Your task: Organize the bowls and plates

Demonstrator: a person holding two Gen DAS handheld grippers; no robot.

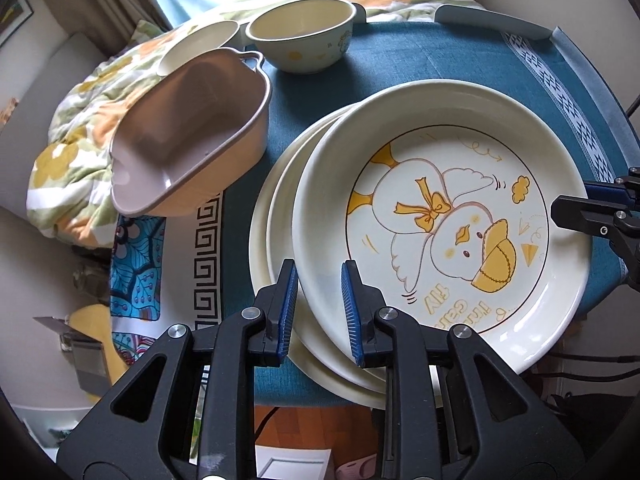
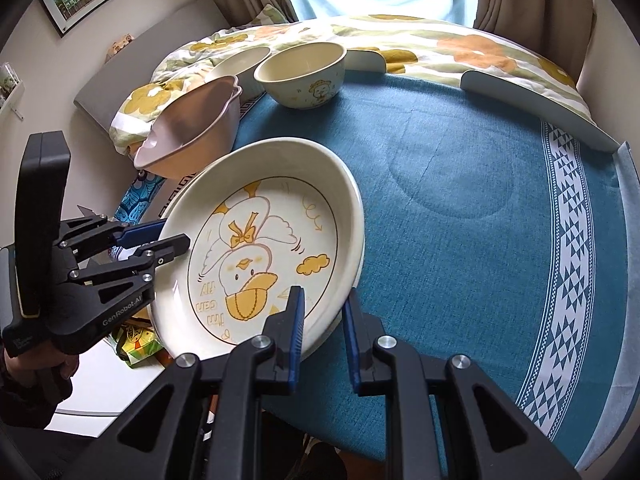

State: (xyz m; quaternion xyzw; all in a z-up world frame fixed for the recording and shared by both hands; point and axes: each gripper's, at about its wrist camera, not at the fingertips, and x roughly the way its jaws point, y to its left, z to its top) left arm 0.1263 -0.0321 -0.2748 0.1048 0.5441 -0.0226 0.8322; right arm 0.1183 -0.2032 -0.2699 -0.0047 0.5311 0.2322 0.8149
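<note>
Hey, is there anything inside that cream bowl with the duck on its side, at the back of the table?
No, the cream bowl shows a bare, empty inside in the right wrist view.

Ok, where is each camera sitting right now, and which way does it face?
Left wrist: on the left tongs, facing steeply down on the plate; own fingers straddle its near rim, right tongs at the right edge.
Right wrist: on the right tongs, facing down across the blue cloth; own fingers straddle the plate's rim, left tongs and hand at left.
Shared: plate, both tongs, bowls, cloth.
</note>
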